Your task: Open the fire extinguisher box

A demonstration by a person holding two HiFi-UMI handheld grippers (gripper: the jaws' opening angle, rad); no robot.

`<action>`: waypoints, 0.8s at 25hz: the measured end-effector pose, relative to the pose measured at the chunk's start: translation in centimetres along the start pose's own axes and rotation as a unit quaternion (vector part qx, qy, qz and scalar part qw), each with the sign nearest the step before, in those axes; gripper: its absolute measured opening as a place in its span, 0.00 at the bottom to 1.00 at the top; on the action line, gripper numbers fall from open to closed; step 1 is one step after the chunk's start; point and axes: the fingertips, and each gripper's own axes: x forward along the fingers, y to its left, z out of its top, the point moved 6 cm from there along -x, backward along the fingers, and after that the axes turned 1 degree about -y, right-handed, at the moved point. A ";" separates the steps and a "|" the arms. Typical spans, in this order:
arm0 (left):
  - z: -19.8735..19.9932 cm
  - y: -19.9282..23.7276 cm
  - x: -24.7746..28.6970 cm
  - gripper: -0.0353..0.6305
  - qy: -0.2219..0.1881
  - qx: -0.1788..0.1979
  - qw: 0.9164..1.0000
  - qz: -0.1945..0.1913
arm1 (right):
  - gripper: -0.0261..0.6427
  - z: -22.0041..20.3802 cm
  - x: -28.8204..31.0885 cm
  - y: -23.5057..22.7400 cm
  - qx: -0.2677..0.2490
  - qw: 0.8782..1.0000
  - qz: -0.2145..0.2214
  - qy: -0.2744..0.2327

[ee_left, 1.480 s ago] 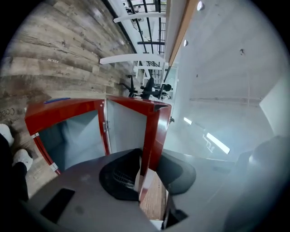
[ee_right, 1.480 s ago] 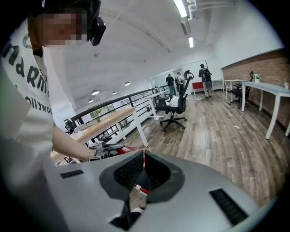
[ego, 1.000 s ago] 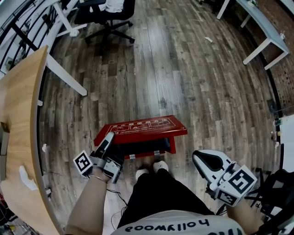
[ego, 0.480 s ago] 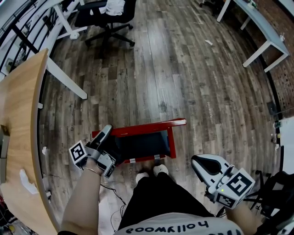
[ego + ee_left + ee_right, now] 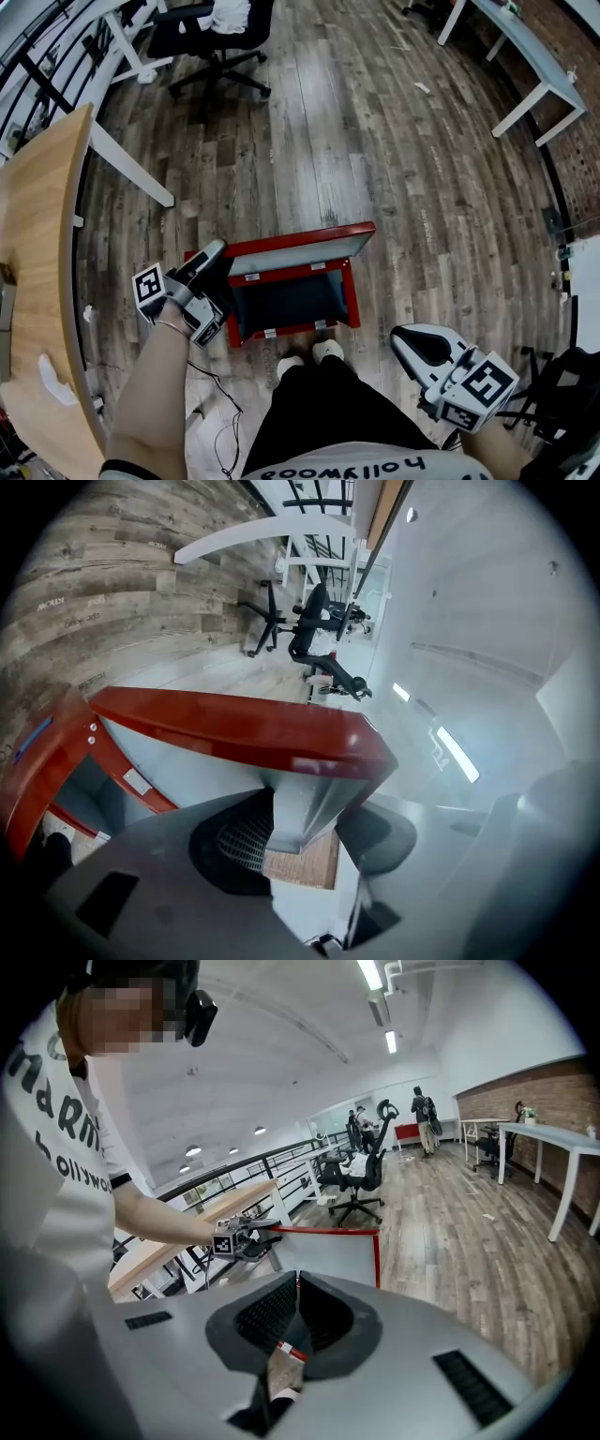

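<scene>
The red fire extinguisher box lies on the wood floor in front of my feet, its dark inside showing. Its lid stands raised, grey inner face toward me. My left gripper is at the lid's left corner. In the left gripper view the lid's red edge runs across between the jaws of this gripper. They have just been opening and stand apart around it. My right gripper hovers low at the right, away from the box; in its own view this gripper is shut with nothing in it.
A wooden table curves along the left. A black office chair stands at the back, a white table at the top right. My shoes touch the box's near side. A cable trails on the floor.
The lid has swung up from nearly flat over the box to standing, baring the dark inside. My left gripper moved left and away with the lid's corner. The right gripper stayed put.
</scene>
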 end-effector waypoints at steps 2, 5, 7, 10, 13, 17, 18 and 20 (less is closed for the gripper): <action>0.6 0.1 0.4 0.32 0.020 -0.002 1.000 0.002 | 0.06 -0.5 0.0 0.1 0.002 1.000 -0.002 0.005; 1.6 0.1 0.9 0.32 0.056 -0.012 0.998 0.014 | 0.06 -1.6 0.2 0.3 0.008 1.000 -0.003 0.016; 2.4 0.1 1.3 0.32 0.080 -0.024 0.996 0.027 | 0.06 -2.4 0.6 0.6 0.012 1.000 -0.003 0.024; 3.9 0.3 2.3 0.32 0.098 -0.043 0.993 0.045 | 0.06 -3.2 1.3 1.1 0.019 0.999 -0.001 0.031; 5.1 0.7 3.3 0.33 0.097 -0.065 0.992 0.056 | 0.06 -3.7 2.0 1.8 0.020 0.999 0.005 0.035; 6.3 1.2 4.0 0.34 0.104 -0.071 0.990 0.061 | 0.06 -4.3 2.4 2.1 0.034 0.999 0.008 0.029; 6.4 1.3 4.3 0.34 0.106 -0.069 0.990 0.061 | 0.06 -4.6 2.4 2.0 0.033 0.999 0.004 0.036; 6.8 1.5 4.6 0.35 0.107 -0.065 0.990 0.058 | 0.06 -5.2 2.3 1.9 0.034 0.998 -0.002 0.047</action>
